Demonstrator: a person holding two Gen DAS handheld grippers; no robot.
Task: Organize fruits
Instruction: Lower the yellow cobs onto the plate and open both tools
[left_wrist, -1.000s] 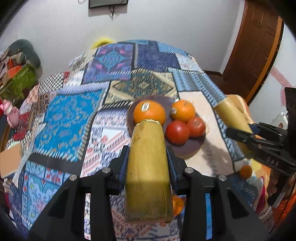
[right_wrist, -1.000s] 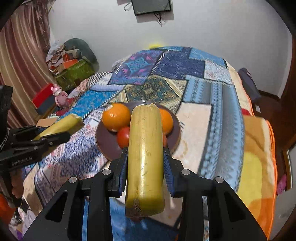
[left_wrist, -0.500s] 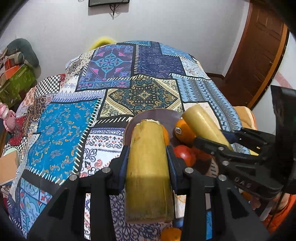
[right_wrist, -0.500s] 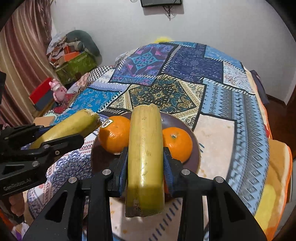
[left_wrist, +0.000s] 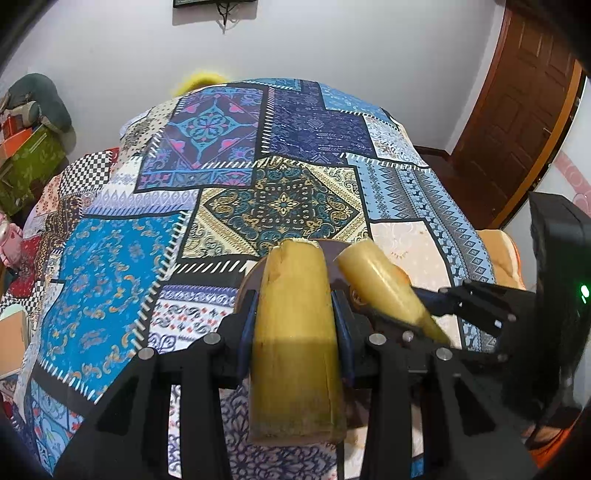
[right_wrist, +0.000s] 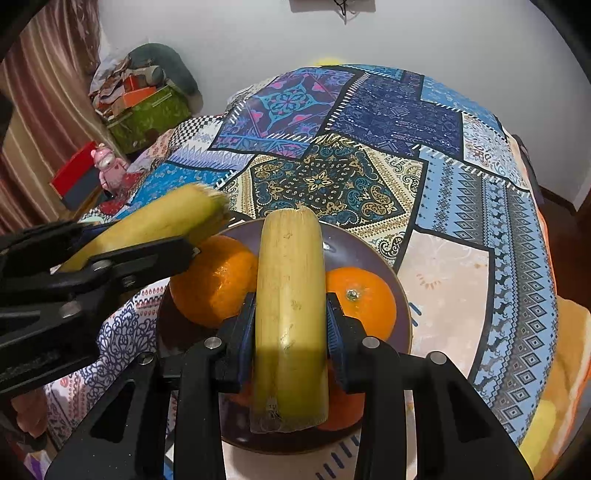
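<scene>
Patchwork bedspread (right_wrist: 369, 155) covers the whole bed in front of me, its panels blue, purple, cream and checkered, running away to a plain white wall (left_wrist: 332, 44). A dark screen (right_wrist: 332, 5) hangs high on that wall with cords dangling below it. On the right side of the room stands a brown wooden door (left_wrist: 517, 129); on the left hang striped curtains (right_wrist: 40, 110), with a green box (right_wrist: 147, 114), a heap of bundled things and a pink toy (right_wrist: 109, 168) beside the bed's left edge.

My left claw (left_wrist: 295, 325) is clenched on a yellow banana piece (left_wrist: 295, 332), which stands up between the two fingers and hides most of what lies behind it. My right claw (right_wrist: 290, 328) is clenched the same way on a second banana piece (right_wrist: 291, 314). In the left wrist view that second piece slants in from the right, its tip just beside the tip of mine; in the right wrist view the left one pokes in from the left, blurred at its end.

Both claws hang over the brown plate (right_wrist: 373, 251), which sits on the bedspread near the bed's near edge, at the corner of the cream panel. On the plate lie two oranges, the left orange (right_wrist: 212, 280) and the right orange (right_wrist: 364, 306), one on either side of my right banana piece, and more orange-red fruit shows under the claw, too hidden to name. From the left wrist only a sliver of the plate's far rim (left_wrist: 332, 245) shows.
</scene>
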